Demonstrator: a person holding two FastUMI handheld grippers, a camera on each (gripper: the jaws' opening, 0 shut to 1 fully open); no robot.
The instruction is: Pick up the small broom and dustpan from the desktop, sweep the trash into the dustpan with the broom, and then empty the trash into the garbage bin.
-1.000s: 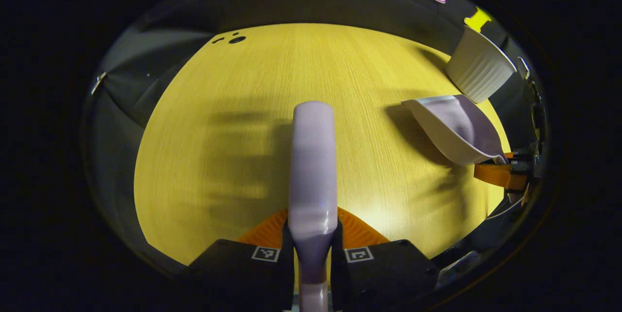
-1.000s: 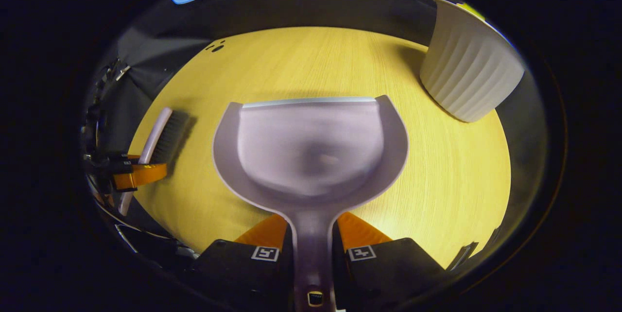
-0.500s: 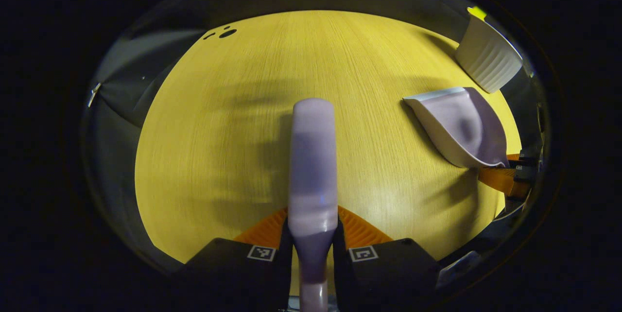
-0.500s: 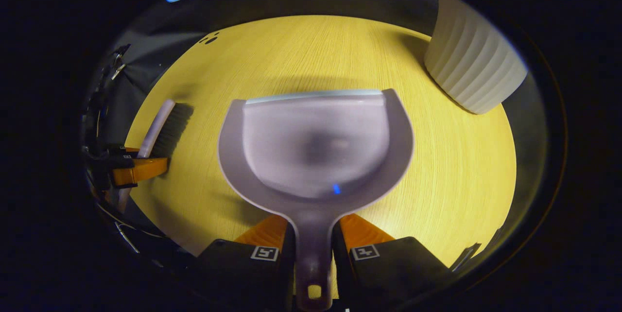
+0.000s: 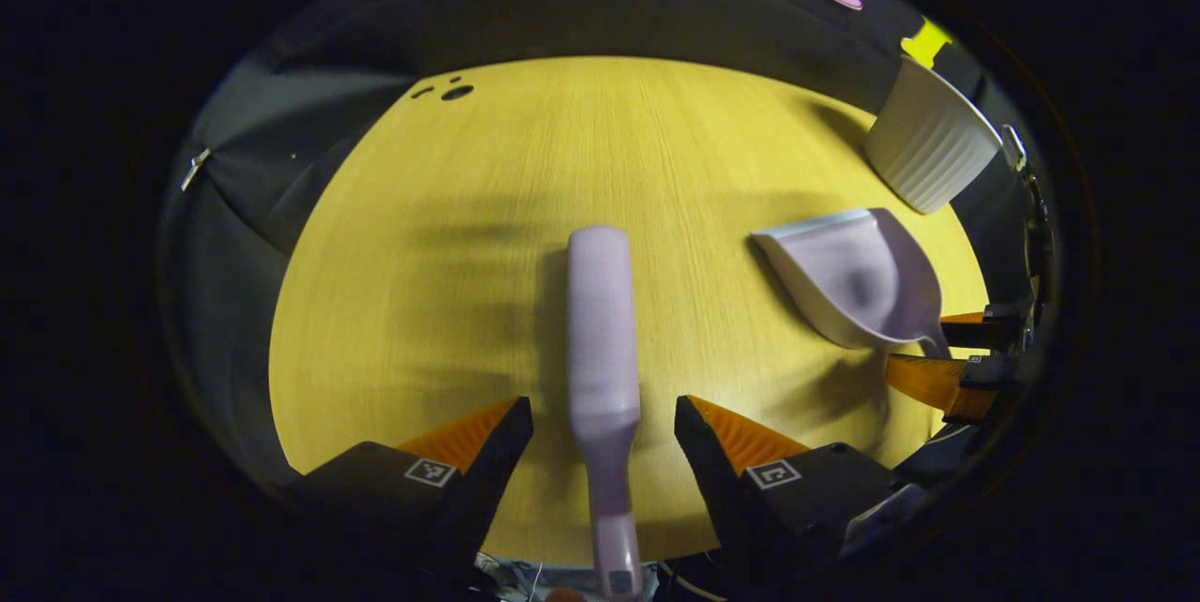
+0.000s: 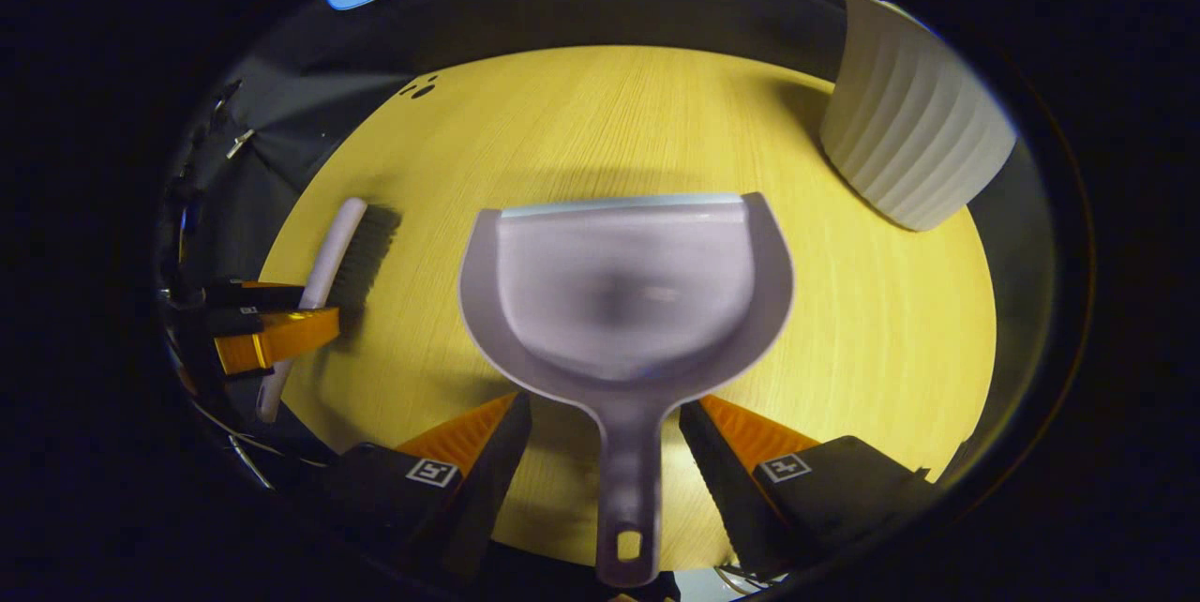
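Observation:
The small lilac broom (image 5: 600,339) lies on the yellow wooden desktop (image 5: 581,152), its handle between the spread fingers of my open left gripper (image 5: 605,414), which do not touch it. In the right gripper view the broom (image 6: 328,274) lies at the left with its dark bristles turned right, the left gripper (image 6: 267,325) around its handle. The lilac dustpan (image 6: 628,302) rests flat on the desktop (image 6: 581,124), its handle between the fingers of my open right gripper (image 6: 605,414). In the left gripper view the dustpan (image 5: 853,278) and the right gripper (image 5: 952,353) sit at the right.
A white ribbed garbage bin (image 6: 909,152) stands at the desktop's far right corner, also the bin (image 5: 928,152) in the left gripper view. Small dark holes (image 5: 455,91) mark the far left of the desktop. Black cloth surrounds the table.
Both grippers have opened. The broom and the dustpan, held half a second ago, now lie released on the desktop with the fingers spread on either side of their handles.

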